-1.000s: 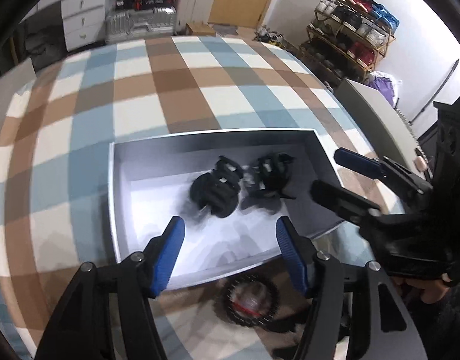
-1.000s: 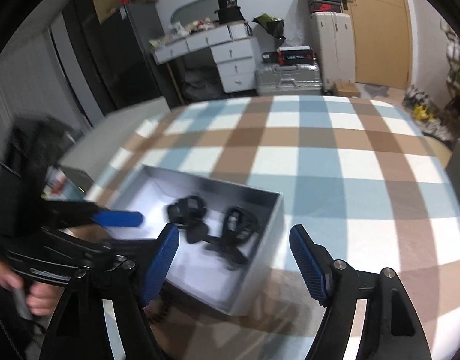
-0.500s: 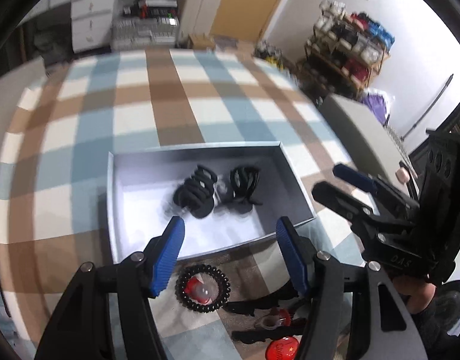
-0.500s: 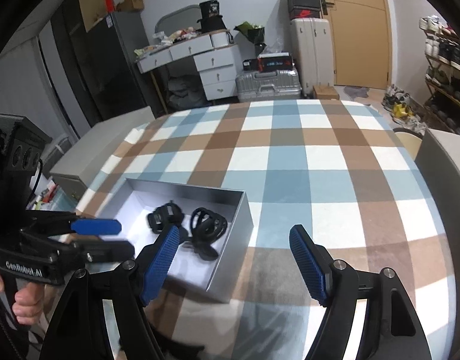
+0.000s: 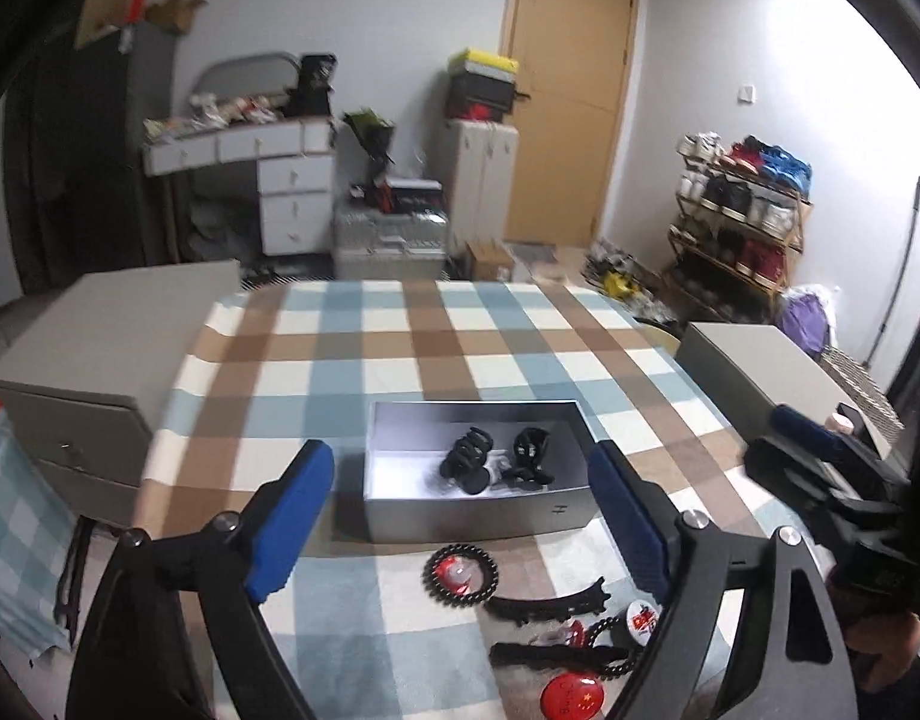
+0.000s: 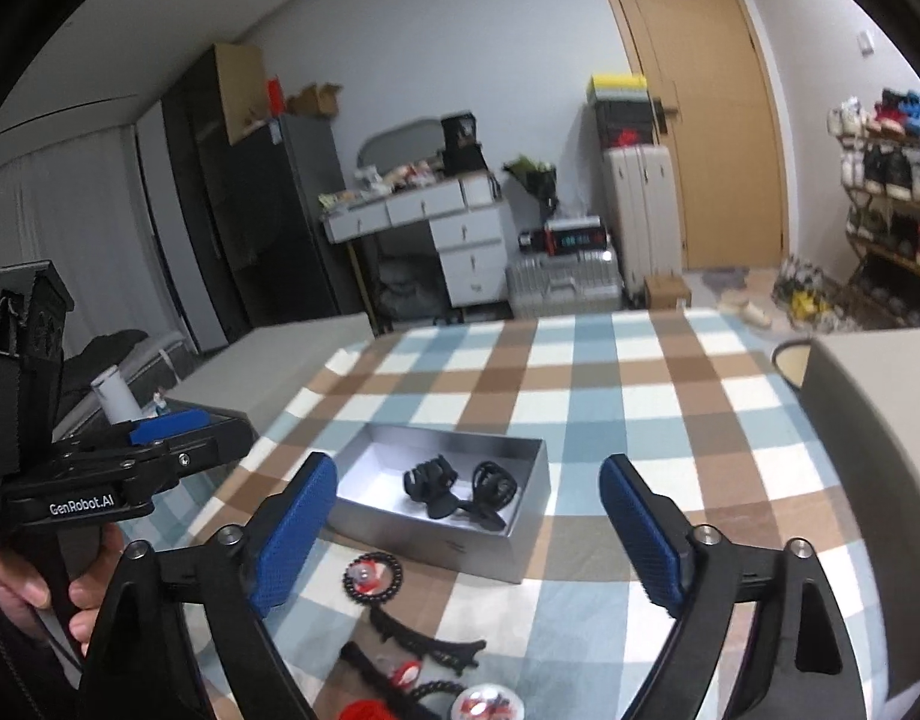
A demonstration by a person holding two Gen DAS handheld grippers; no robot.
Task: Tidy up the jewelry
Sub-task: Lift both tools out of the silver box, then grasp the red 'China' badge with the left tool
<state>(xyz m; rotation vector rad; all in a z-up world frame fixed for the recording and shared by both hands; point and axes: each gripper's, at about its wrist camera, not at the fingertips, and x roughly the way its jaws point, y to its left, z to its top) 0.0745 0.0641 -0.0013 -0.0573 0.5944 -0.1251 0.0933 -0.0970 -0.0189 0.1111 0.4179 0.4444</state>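
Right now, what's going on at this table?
A person is sorting jewelry with a gripper in each hand. Both the left gripper and right gripper are open and empty, held above the table. Two black hair clips already lie in the grey box. A bead bracelet, red badges and other black pieces lie on the checked cloth in front of it.

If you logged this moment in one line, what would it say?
left hand-held gripper: open, empty | right hand-held gripper: open, empty | box: two black clips | bracelet: on table
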